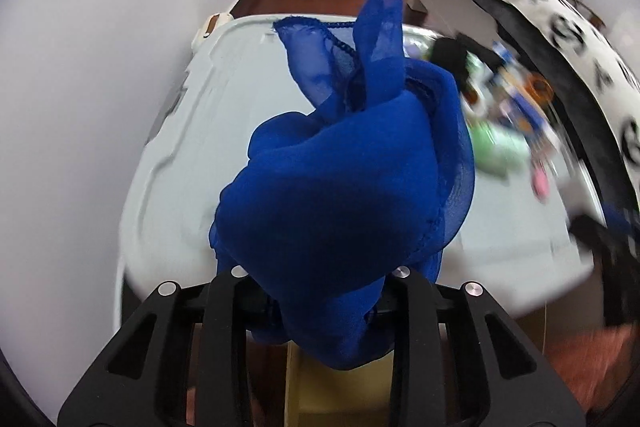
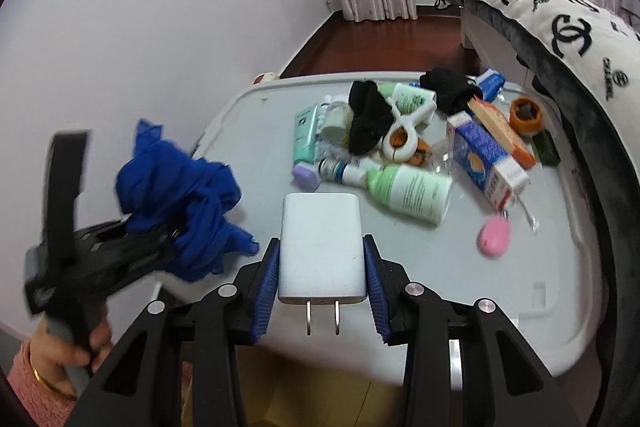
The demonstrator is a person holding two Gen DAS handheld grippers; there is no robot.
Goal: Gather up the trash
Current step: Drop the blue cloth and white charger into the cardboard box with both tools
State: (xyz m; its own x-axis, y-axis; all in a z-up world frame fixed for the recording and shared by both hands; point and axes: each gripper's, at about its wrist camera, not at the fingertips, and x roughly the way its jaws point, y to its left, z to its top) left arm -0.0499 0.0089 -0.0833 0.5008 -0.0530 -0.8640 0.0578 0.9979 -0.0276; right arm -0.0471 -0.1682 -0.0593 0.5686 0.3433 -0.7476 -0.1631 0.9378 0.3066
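A sheer blue cloth hangs bunched from my left gripper, which is shut on it; the cloth hides the fingertips. In the right wrist view the same left gripper sits at the left edge of the pale grey table, held by a hand in a pink sleeve, with the blue cloth spilling out of it. My right gripper is shut on a white plug charger, with its blue pads against both sides and the two prongs pointing back at the camera. It is held above the table's near part.
A pile lies on the far right of the table: green-and-white bottle, black socks, blue-and-white carton, pink oval case, orange roll. A bed with a black-and-white blanket borders the right; a white wall stands left.
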